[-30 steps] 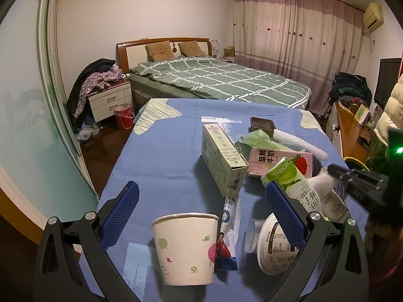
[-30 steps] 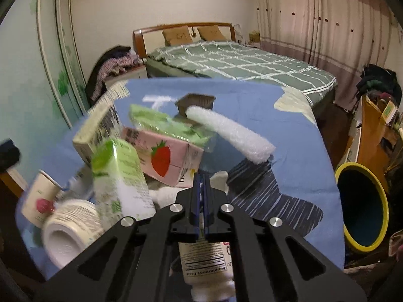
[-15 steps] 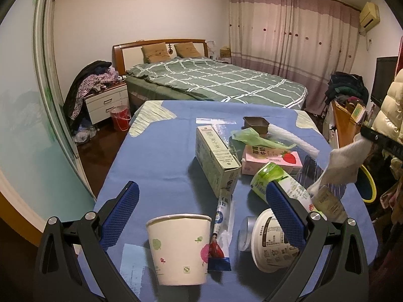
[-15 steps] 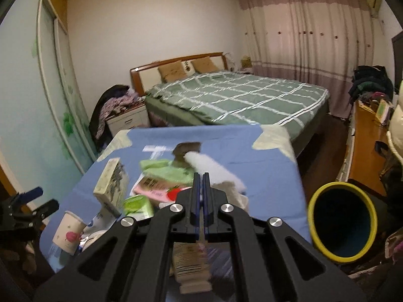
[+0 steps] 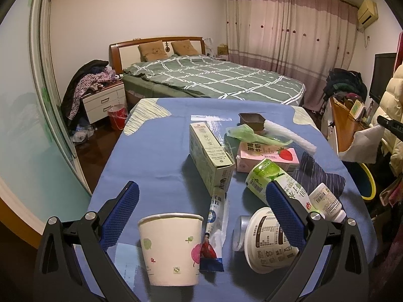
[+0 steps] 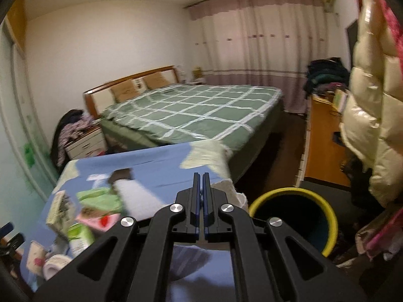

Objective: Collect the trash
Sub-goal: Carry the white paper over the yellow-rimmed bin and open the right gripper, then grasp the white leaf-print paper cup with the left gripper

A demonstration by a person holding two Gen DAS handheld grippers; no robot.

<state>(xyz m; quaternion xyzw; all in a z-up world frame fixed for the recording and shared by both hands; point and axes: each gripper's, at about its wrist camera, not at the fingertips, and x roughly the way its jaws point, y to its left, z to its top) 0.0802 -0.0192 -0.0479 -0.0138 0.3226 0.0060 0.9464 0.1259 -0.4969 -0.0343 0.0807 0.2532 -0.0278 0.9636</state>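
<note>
My right gripper (image 6: 201, 176) is shut on a crumpled white tissue (image 5: 362, 146), which hangs past the table's right edge above the yellow-rimmed bin (image 6: 294, 216). The tissue peeks out beside the fingers in the right wrist view (image 6: 230, 188). My left gripper (image 5: 201, 201) is open and empty, low over the near end of the blue table (image 5: 156, 156), with a white paper cup (image 5: 171, 246) between its fingers. Trash lies on the table: a green-white carton (image 5: 209, 153), a pink strawberry milk box (image 5: 267, 156), a green bottle (image 5: 274, 181), a white pill bottle (image 5: 327, 201) and a tipped white tub (image 5: 267, 244).
A snack wrapper (image 5: 214, 229), a green plastic bag (image 5: 252, 136), a bubble-wrap roll (image 5: 289, 136) and a small brown tray (image 5: 252, 120) also lie on the table. A bed (image 5: 214, 80) stands behind it, a wooden desk (image 6: 325, 146) and a hanging cream jacket (image 6: 372, 113) to the right.
My right gripper has lifted the tissue off the table, leaving the pill bottle behind, and swung right to above the bin. My left gripper has stayed still.
</note>
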